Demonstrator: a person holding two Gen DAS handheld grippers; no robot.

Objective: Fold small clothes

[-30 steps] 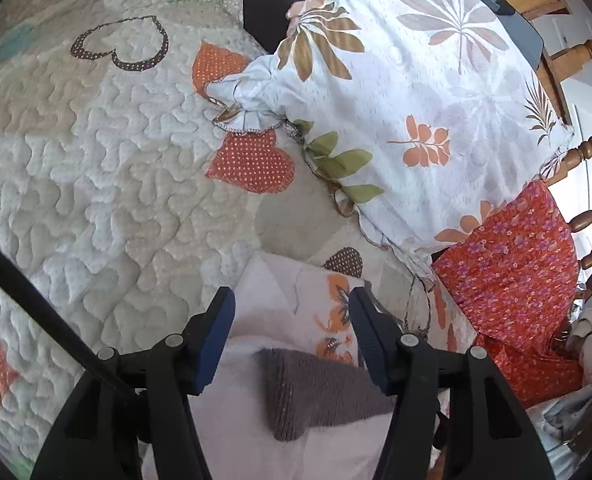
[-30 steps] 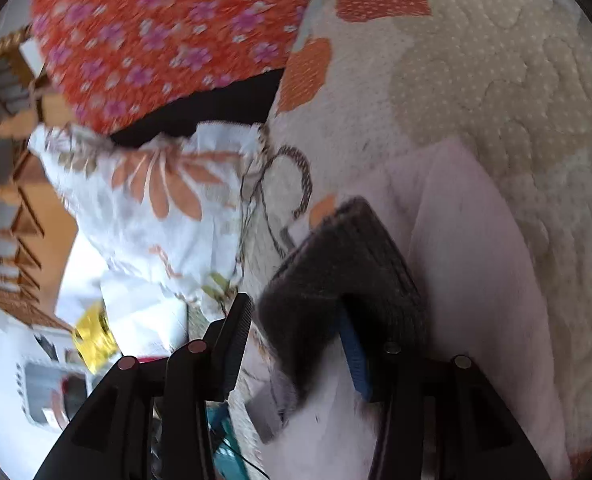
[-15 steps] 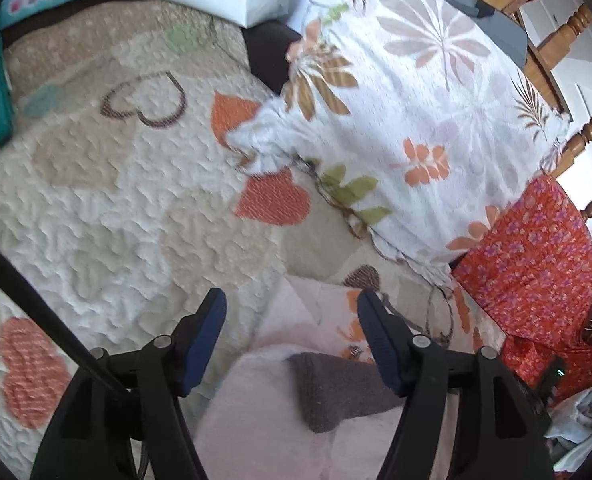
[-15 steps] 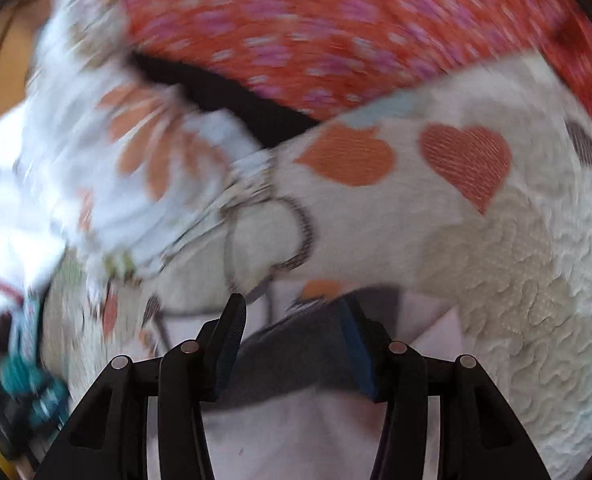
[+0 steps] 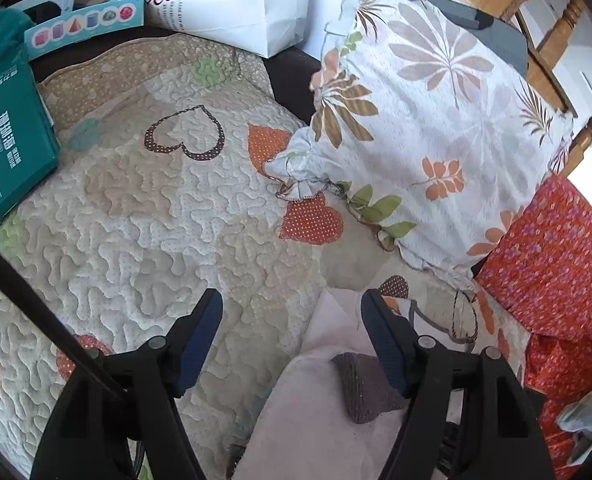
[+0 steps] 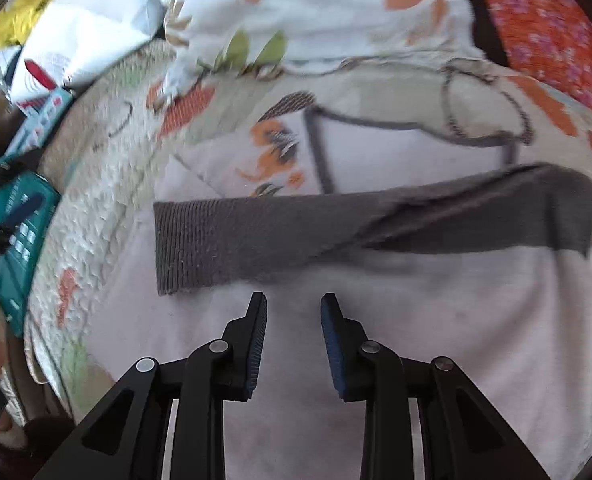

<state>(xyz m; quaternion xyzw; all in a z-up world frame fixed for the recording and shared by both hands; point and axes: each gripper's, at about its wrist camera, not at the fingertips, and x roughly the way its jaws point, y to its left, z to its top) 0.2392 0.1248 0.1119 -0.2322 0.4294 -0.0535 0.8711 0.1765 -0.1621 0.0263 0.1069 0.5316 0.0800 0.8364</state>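
Item: small pale pink garment (image 6: 376,360) with grey ribbed band (image 6: 296,236), lying flat on the heart-patterned quilt (image 5: 143,216), just in front of the leaf-print pillow (image 5: 436,128).

Left hand-held gripper (image 5: 291,320): jaws have just been opening, now wide, nothing between them, poised over the quilt at the garment's edge farthest from the pillow's orange neighbour.

Right hand-held gripper (image 6: 293,312): jaws have just been closing, narrow gap, empty, over pink cloth short of the band.

Risks, judged: narrowed right jaws may pinch only the top layer or catch quilt underneath; an uneven pull between the two could skew the band and spoil the fold.
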